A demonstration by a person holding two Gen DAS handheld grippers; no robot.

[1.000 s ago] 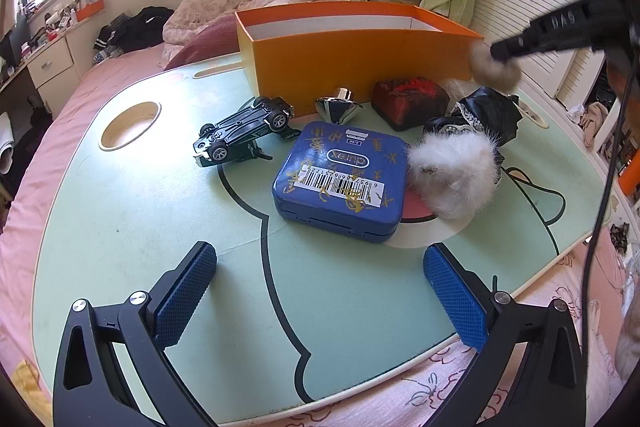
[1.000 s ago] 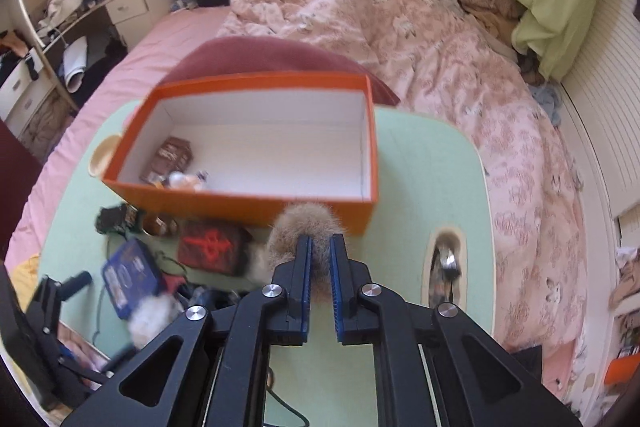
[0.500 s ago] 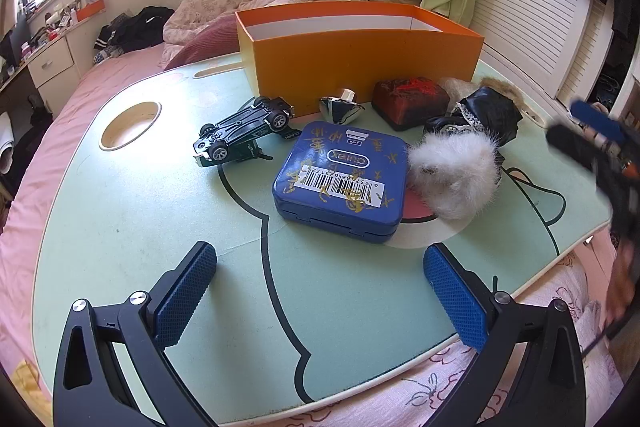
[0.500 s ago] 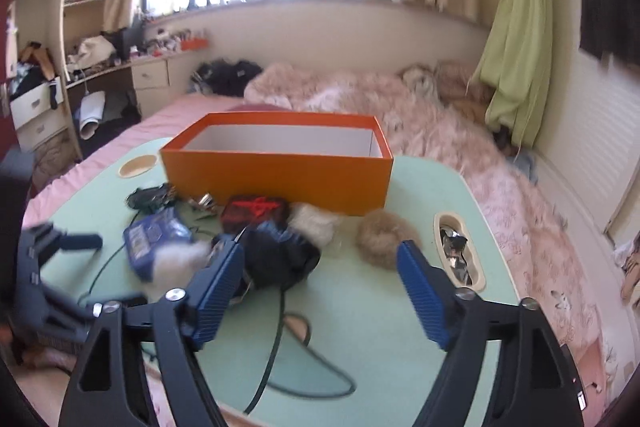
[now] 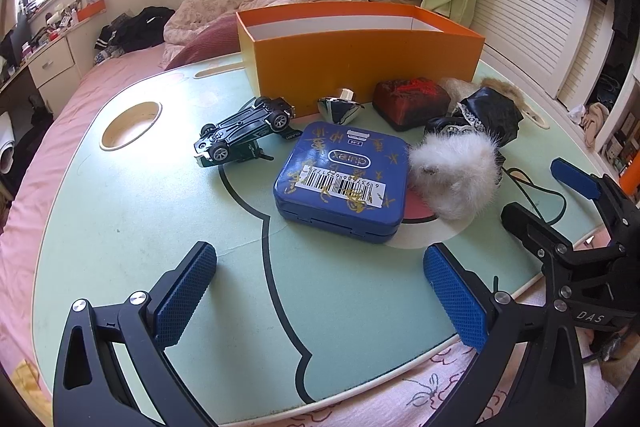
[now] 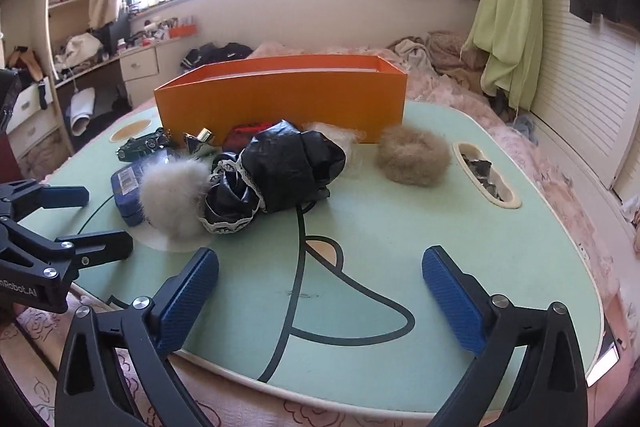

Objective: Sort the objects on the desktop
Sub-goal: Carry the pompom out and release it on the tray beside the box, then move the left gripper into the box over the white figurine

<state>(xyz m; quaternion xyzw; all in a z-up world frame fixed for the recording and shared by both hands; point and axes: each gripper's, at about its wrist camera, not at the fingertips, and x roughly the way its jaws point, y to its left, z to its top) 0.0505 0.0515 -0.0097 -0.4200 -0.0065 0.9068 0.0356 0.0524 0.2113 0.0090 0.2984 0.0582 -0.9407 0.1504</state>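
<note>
An orange box (image 5: 360, 55) stands at the back of the green lap table (image 5: 120, 211); it also shows in the right wrist view (image 6: 280, 99). In front of it lie an overturned toy car (image 5: 244, 131), a blue tin (image 5: 344, 179), a white fur puff (image 5: 452, 175), a black lace-trimmed bundle (image 6: 276, 167), a red pouch (image 5: 410, 99) and a silver top (image 5: 340, 109). A brown fur puff (image 6: 412, 155) lies apart at the right. My left gripper (image 5: 320, 291) is open and empty near the front edge. My right gripper (image 6: 320, 299) is open and empty, also at the front edge.
The table rests on a pink bed. A round cup hole (image 5: 130, 125) is at the table's left, an oblong slot (image 6: 486, 171) holding small items at its right. A black cable (image 6: 298, 227) runs across the table. A desk with drawers (image 6: 136, 67) stands behind.
My right gripper let go of the brown fur puff, which now lies on the table by the box, opened wide and pulled back low to the front edge. My left gripper has not moved.
</note>
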